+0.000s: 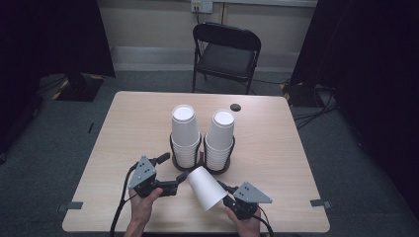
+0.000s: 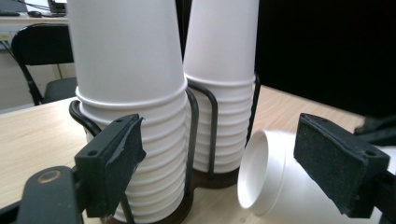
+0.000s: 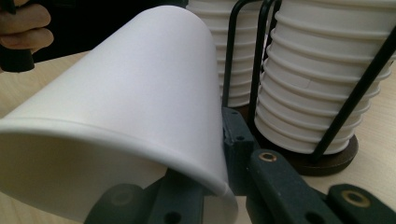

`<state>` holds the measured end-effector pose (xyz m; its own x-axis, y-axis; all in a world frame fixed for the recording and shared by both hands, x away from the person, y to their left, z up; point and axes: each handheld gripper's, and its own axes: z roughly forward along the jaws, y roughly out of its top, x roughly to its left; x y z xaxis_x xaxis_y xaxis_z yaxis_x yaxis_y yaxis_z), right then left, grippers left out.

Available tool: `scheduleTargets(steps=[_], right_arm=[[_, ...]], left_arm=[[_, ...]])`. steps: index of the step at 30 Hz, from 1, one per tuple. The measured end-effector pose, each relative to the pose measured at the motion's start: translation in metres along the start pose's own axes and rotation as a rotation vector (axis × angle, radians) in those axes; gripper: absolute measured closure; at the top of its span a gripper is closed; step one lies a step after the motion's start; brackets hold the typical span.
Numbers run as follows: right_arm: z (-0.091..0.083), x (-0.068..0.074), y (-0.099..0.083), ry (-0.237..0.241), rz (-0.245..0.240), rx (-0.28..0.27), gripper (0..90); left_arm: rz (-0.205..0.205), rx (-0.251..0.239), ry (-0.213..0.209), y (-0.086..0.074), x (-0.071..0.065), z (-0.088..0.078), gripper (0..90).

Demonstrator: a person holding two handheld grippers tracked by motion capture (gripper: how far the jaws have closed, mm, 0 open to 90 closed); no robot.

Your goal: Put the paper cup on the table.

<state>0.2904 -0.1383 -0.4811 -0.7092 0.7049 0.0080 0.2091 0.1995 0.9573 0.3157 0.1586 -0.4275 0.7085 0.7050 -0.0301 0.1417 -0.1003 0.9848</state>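
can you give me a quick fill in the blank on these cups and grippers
1. The right gripper is shut on the rim of a single white ____.
2. The black rack holds ____ stacks of cups.
3. The left gripper has its jaws ____, near the base of the loose cup.
4. Beyond the table stands a black folding ____.

Missing words: cup; two; open; chair

Plenty of open table (image 1: 123, 128) across the left of the high view and along the right edge. Mid-frame is blocked: two cup stacks (image 1: 185, 136) in their wire holder (image 1: 200, 165), tilted cup (image 1: 207, 188) just below them.
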Motion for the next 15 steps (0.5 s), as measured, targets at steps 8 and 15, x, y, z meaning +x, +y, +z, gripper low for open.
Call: scheduleTargets(steps=[8,15], right_arm=[[-0.008,-0.010,0.001,-0.010,0.012,0.032,86.0],[-0.017,-0.020,0.005,0.003,0.029,0.034,86.0]], left_arm=[[0.159,0.074,0.040,-0.006,-0.015,0.009,15.7],[0.242,0.114,0.023,-0.015,-0.023,0.014,16.3]])
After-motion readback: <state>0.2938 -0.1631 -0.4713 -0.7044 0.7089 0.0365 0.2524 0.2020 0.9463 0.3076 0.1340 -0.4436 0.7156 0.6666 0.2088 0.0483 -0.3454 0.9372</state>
